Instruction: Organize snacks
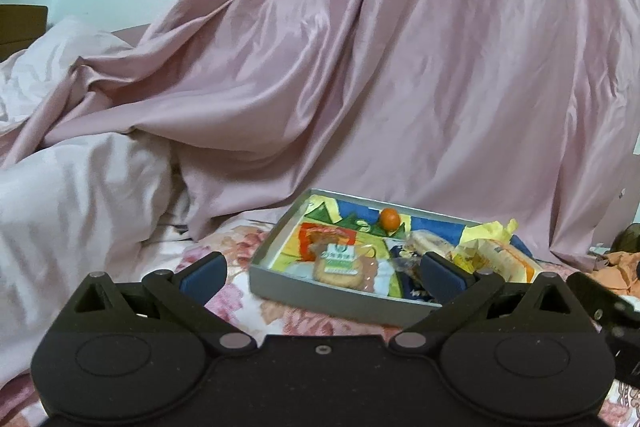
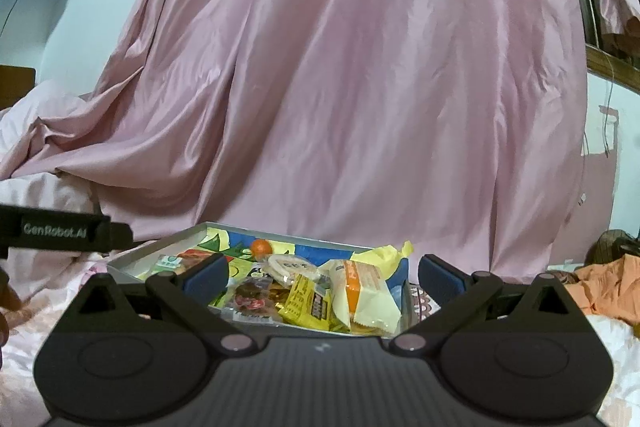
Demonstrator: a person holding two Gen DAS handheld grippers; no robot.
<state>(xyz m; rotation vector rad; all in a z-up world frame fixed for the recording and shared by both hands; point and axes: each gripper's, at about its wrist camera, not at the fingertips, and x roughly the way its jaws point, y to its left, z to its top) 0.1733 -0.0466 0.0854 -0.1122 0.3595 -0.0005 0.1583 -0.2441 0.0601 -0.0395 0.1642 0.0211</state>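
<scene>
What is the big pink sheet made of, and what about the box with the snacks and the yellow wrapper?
The pink sheet looks like smooth, satiny cloth: it hangs in soft folds with a faint shine. The box seems to be cardboard with a matte grey outside and a printed colourful inside; it could be thin tin. The yellow wrapper looks like glossy plastic film, crinkled and reflecting light.
</scene>
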